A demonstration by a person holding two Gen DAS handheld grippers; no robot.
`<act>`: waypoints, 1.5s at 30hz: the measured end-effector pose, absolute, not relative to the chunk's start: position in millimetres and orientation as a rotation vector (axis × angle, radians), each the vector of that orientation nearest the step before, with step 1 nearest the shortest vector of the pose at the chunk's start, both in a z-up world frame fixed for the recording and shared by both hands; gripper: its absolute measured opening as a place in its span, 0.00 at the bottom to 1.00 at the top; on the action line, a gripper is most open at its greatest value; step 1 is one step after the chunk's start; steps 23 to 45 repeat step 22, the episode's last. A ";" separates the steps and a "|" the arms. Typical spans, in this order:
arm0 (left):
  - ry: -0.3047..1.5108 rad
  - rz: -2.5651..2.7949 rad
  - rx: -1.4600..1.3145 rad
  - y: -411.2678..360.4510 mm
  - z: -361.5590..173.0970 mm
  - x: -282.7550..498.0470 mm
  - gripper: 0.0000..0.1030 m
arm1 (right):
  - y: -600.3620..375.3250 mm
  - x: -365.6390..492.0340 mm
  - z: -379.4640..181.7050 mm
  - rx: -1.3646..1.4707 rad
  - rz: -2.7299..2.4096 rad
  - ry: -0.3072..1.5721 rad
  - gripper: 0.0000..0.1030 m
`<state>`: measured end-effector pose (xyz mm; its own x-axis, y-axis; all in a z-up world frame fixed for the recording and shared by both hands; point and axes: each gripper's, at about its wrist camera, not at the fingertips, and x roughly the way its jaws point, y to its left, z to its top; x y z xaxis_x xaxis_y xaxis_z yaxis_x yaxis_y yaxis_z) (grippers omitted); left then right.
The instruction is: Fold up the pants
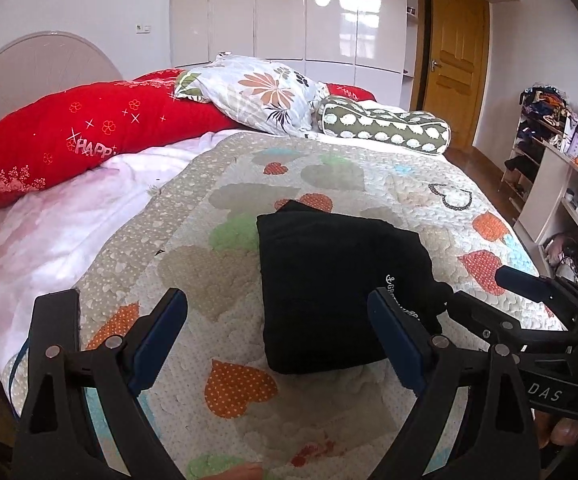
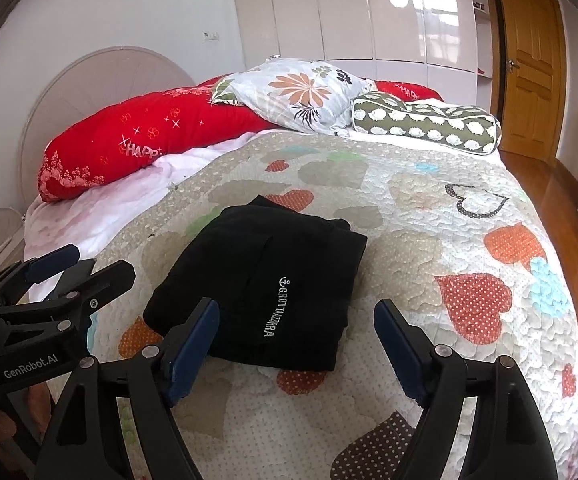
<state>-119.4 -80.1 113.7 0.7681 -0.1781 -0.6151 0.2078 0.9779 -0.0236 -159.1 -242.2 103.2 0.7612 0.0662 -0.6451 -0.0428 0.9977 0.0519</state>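
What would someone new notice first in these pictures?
Probably the black pants, folded into a compact bundle in the middle of the heart-patterned quilt. Next, the big red pillow along the headboard. Both grippers, left and right, hang open near the bundle, holding nothing.

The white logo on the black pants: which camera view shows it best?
The right wrist view. There the logo lies whole and readable on top of the folded pants. In the left wrist view the logo is at the pants' right edge, small, and partly hidden behind a tool finger.
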 end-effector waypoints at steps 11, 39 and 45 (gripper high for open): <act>0.675 -0.211 0.054 -82.9 111.3 -115.8 0.90 | -246.1 -158.2 99.4 0.047 0.059 0.718 0.79; 0.680 -0.233 0.070 -90.9 105.6 -116.5 0.90 | -247.7 -155.2 94.0 0.053 0.049 0.734 0.79; 0.680 -0.233 0.070 -90.9 105.6 -116.5 0.90 | -247.7 -155.2 94.0 0.053 0.049 0.734 0.79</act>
